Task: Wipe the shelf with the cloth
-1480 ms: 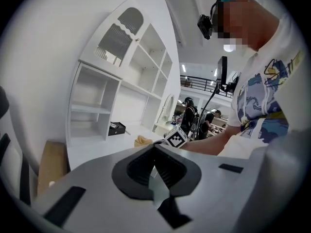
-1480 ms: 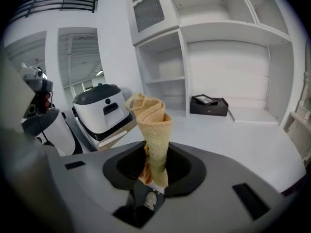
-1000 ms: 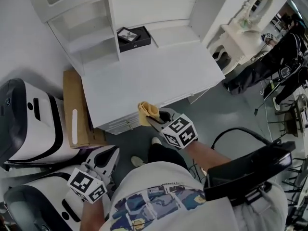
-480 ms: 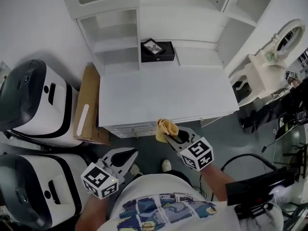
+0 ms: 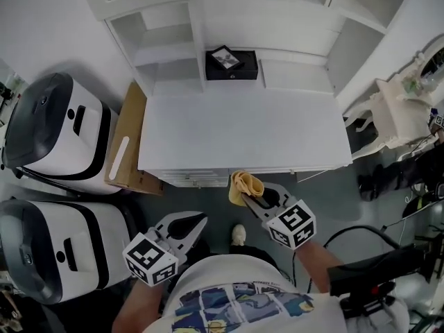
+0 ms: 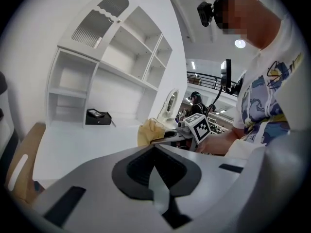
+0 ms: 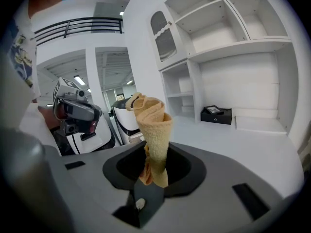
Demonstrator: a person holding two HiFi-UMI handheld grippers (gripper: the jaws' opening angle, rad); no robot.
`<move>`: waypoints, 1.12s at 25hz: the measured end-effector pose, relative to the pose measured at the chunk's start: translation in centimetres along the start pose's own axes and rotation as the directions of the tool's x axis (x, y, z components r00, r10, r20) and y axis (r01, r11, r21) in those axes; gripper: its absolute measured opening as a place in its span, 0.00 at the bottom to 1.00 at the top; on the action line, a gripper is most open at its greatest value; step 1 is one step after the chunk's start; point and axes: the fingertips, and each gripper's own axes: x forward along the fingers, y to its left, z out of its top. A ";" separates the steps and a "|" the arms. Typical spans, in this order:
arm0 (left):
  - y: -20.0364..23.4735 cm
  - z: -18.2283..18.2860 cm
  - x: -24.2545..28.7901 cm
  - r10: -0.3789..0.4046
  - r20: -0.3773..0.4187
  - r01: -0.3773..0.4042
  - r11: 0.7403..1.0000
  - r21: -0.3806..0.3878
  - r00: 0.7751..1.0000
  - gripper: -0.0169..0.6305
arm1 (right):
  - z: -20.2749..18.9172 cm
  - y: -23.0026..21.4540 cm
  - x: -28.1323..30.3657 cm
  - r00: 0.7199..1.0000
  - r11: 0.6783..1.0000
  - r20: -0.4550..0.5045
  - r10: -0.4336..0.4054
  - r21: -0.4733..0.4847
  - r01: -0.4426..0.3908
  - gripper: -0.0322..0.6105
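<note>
Right gripper (image 5: 247,196): its jaws were clamped on the cloth (image 5: 243,184), a yellow bunch standing up out of the jaw tips.
Left gripper (image 5: 186,225): its jaws were pressed together with nothing between them, low beside the person's body.
Cloth's place: just at the front edge of the white shelf unit (image 5: 243,127); contact could not be told.
Black box (image 5: 231,64): at the back of the top, well apart from the cloth.

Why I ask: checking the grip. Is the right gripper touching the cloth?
Touching. The right gripper view shows the right gripper with its jaws closed on the lower end of the cloth, which sticks up from between them.
</note>
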 end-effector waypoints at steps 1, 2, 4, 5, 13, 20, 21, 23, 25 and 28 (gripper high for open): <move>-0.3 0.0 0.4 -0.002 -0.001 0.002 1.000 -0.004 1.000 0.05 | -0.2 -0.2 -0.2 1.000 1.000 -0.001 0.003 -0.001 -0.003 0.23; -0.7 -0.1 0.7 -0.008 -0.004 0.008 1.000 -0.006 1.000 0.05 | -0.3 -0.3 -0.4 1.000 1.000 -0.001 0.003 0.001 -0.003 0.23; -1.4 -0.2 1.1 -0.027 -0.017 0.027 1.000 0.000 0.999 0.05 | -0.4 -0.4 -1.0 1.000 1.000 0.004 -0.004 0.007 0.004 0.23; -1.6 -0.2 1.3 -0.037 -0.025 0.038 0.999 0.008 0.999 0.05 | -0.3 -0.5 -1.4 1.000 1.000 0.011 -0.012 0.008 0.011 0.23; -1.5 1.8 1.0 -0.089 -0.019 0.090 0.993 0.079 0.996 0.05 | 1.4 0.2 -2.8 0.996 0.998 0.057 -0.067 0.019 0.066 0.23; -0.1 1.9 -1.3 -0.096 -0.005 0.096 0.993 0.067 0.995 0.05 | 3.0 2.8 -1.3 0.997 0.998 0.056 -0.055 -0.005 0.055 0.23; 0.2 1.7 -1.8 -0.086 -0.003 0.086 0.994 0.061 0.996 0.05 | 3.1 3.3 -0.9 0.997 0.999 0.054 -0.046 -0.012 0.047 0.23; 0.5 1.1 -2.7 -0.070 -0.004 0.070 0.996 0.057 0.998 0.05 | 3.1 4.3 -0.4 0.998 0.999 0.052 -0.031 -0.021 0.032 0.23; 0.7 0.7 -3.4 -0.071 -0.008 0.071 0.996 0.059 0.997 0.05 | 3.1 5.1 -0.1 0.998 0.999 0.050 -0.029 -0.026 0.031 0.23; 1.3 0.3 -4.2 -0.075 -0.003 0.075 0.996 0.054 0.997 0.05 | 3.0 6.0 0.4 0.998 0.999 0.045 -0.036 -0.033 0.038 0.23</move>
